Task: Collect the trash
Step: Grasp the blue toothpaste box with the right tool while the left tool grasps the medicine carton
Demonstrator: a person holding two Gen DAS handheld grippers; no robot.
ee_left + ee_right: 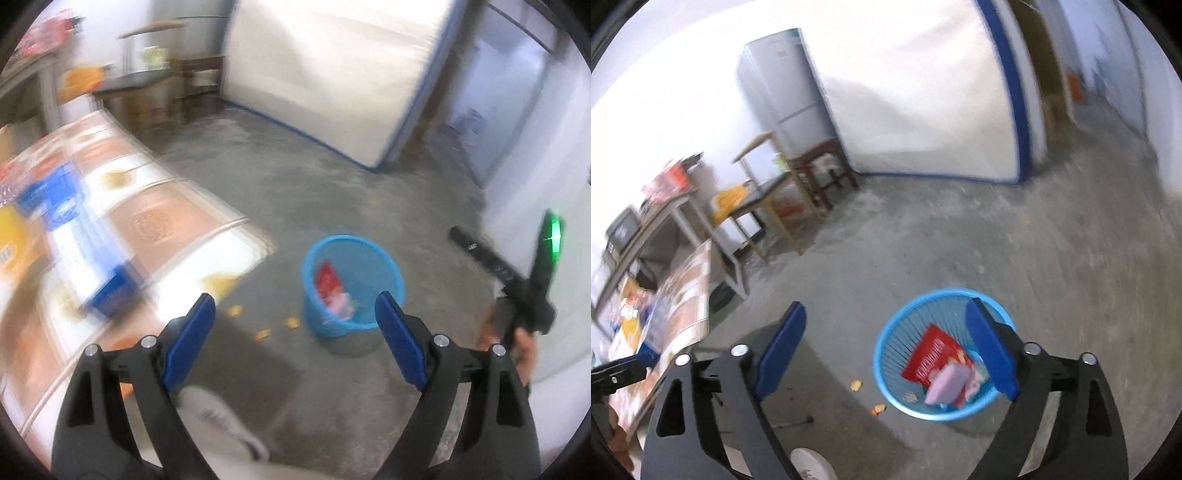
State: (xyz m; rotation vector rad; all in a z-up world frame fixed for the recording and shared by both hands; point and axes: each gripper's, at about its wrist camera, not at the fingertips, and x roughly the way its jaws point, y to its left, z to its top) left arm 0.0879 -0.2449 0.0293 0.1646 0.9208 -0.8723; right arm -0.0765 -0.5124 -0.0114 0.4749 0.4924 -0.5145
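Note:
A blue mesh basket (325,325) stands on the grey concrete floor. It holds a red packet (327,278) and pink wrappers (341,302). My left gripper (295,299) is open and empty, up above the floor to the left of the basket. From the right wrist, the basket (882,347) lies just below, with the red packet (931,354) and a lilac wrapper (947,384) inside. My right gripper (886,304) is open with nothing between its blue pads. Small orange scraps (236,310) (856,386) lie on the floor beside the basket.
A table with a patterned cloth (155,221) at the left carries a blue box (70,206) and other packets. A fridge (783,81), wooden stools (820,166) and shelves line the back wall. A white shoe (221,421) is below my left gripper.

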